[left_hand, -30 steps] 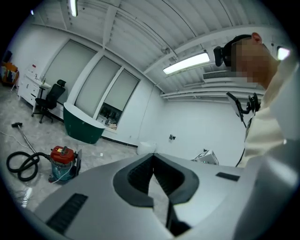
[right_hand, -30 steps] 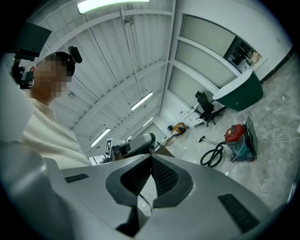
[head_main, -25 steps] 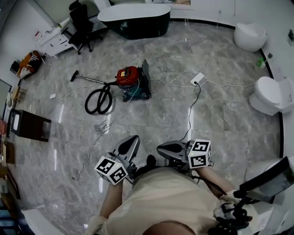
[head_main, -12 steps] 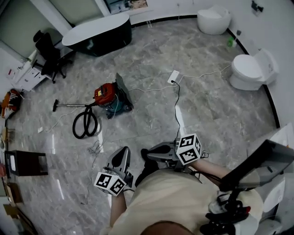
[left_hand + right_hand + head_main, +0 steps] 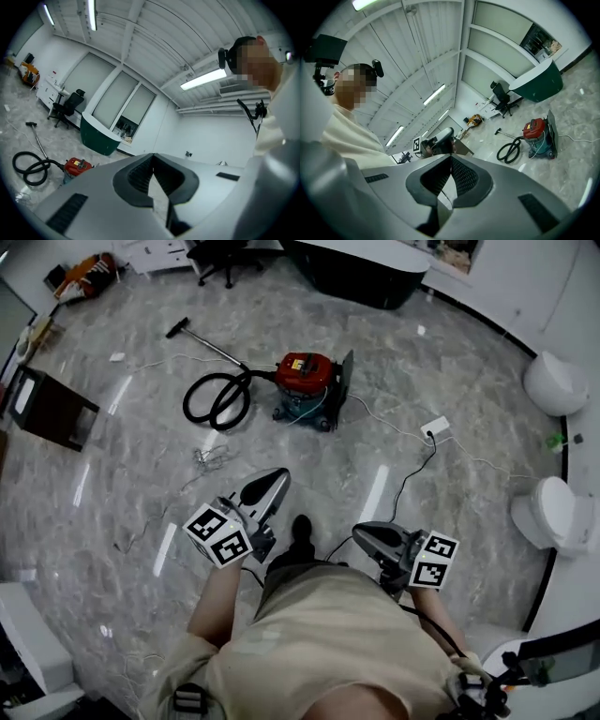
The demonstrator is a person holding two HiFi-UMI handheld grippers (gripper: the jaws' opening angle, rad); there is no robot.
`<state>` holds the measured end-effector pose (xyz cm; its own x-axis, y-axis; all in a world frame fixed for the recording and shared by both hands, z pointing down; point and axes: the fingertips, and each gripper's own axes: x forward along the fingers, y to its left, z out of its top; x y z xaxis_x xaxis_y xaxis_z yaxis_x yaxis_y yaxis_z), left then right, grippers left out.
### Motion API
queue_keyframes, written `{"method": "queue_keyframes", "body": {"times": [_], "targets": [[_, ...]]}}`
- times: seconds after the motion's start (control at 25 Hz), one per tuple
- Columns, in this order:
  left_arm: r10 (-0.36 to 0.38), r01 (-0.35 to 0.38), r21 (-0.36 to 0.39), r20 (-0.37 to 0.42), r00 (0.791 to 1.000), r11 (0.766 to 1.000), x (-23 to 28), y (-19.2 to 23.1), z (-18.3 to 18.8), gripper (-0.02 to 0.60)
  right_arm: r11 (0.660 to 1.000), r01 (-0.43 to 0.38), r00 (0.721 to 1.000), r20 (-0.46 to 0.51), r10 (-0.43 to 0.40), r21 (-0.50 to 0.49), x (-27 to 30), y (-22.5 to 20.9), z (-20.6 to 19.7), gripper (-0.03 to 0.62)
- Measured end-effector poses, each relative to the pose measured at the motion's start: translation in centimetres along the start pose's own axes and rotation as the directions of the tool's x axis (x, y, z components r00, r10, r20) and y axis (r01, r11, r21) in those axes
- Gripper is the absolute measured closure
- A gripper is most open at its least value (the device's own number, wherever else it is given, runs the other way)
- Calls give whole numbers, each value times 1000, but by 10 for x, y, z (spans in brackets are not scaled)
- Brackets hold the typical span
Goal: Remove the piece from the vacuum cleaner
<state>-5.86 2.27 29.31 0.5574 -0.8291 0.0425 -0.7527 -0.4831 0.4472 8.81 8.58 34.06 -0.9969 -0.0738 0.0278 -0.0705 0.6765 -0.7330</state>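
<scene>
The red vacuum cleaner (image 5: 305, 379) stands on the marble floor a few steps ahead, with its black hose (image 5: 214, 399) coiled to its left and the wand (image 5: 201, 341) lying beyond. It also shows in the left gripper view as the vacuum cleaner (image 5: 76, 166) and in the right gripper view as the vacuum cleaner (image 5: 536, 132). My left gripper (image 5: 272, 482) and right gripper (image 5: 362, 533) are held close to the person's body, far from the vacuum. Both are shut with nothing between the jaws, as the left gripper (image 5: 152, 174) and right gripper (image 5: 450, 176) show in their own views.
A white power strip (image 5: 434, 427) with cables lies right of the vacuum. A loose wire tangle (image 5: 211, 457) lies just ahead of the left gripper. Two toilets (image 5: 553, 512) stand along the right wall, a dark tub (image 5: 375, 273) at the back, a dark box (image 5: 52, 407) at the left.
The head view has swung, so the vacuum now sits upper middle instead of left. Both grippers stay shut near the body, the right one now lower right.
</scene>
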Motion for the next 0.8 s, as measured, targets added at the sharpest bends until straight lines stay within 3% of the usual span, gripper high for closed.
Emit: {"method": "queue_keyframes", "body": {"times": [0.16,0.6,0.8], "targets": [[2,1,-73,34,999,997,-6,47,16,577,1000,-3,998,-58,3,7,46,-14,15,591],[4,-7,-94,-32,999,996,-17,125,22,577,1000,22,987,-159,-25,-21,136,-39,51,591],[-17,13,-86,-48,999,996,-20,146,29,577,999,43,987,-155,-47,-32,159,-47,63,591]]}}
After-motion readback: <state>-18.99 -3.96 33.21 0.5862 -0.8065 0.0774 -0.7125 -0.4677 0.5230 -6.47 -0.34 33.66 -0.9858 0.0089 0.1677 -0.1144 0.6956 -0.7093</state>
